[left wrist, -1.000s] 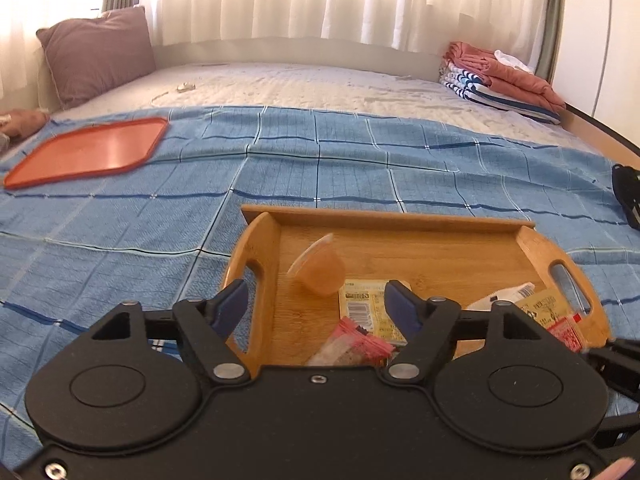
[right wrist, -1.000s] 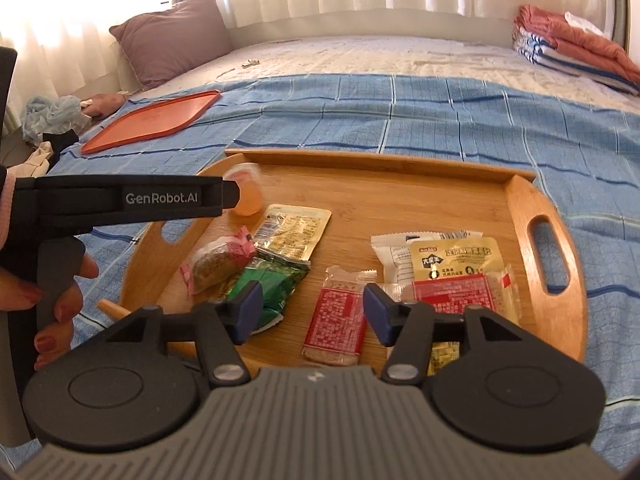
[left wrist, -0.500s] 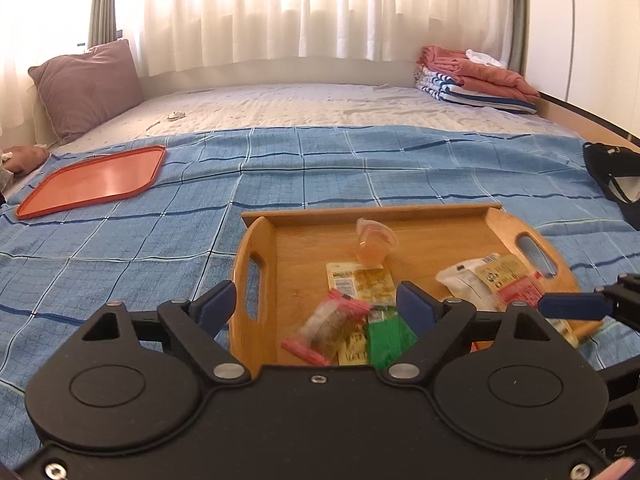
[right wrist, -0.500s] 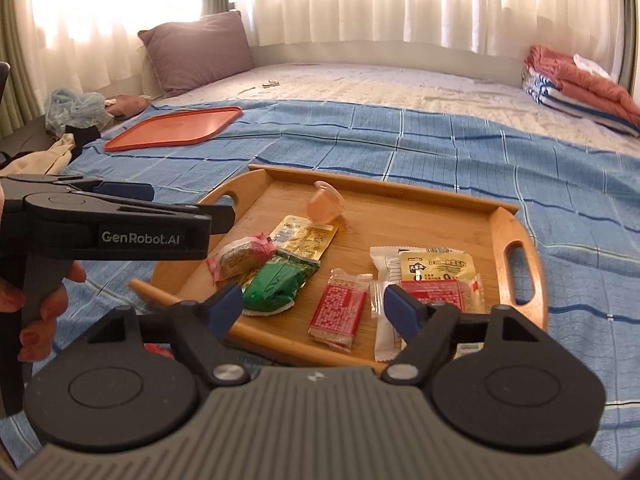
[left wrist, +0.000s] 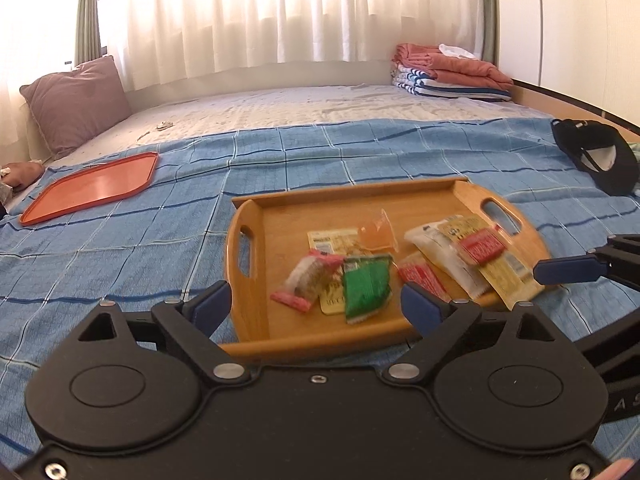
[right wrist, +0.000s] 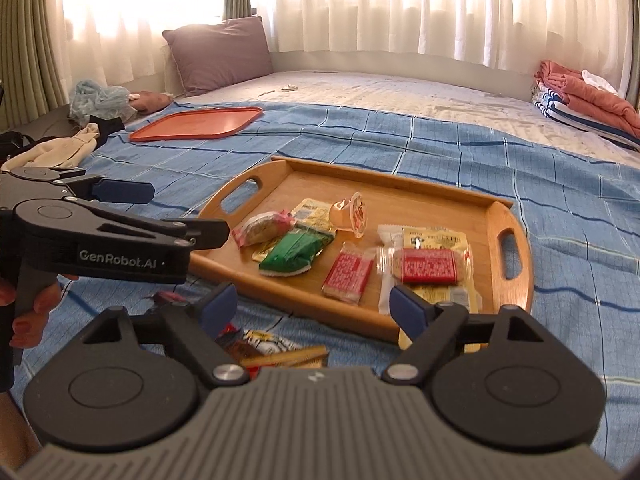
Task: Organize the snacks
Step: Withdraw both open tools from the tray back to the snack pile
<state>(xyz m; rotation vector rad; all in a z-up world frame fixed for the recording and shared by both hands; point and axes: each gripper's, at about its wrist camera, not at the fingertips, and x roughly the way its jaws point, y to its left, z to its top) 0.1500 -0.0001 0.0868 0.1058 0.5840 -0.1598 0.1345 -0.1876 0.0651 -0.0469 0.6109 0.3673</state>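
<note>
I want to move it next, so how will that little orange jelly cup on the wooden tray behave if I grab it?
The jelly cup lies tipped on its side, so it may roll. Its thin plastic probably dents under squeeze, and the smooth tapered wall could slip.

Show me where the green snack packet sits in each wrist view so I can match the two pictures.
Left wrist view: the green packet lies low and centre, near the front edge of the wooden tray.
Right wrist view: the green packet is left of centre, in the tray's left half.
Shared landmark: the jelly cup just beyond it.
</note>
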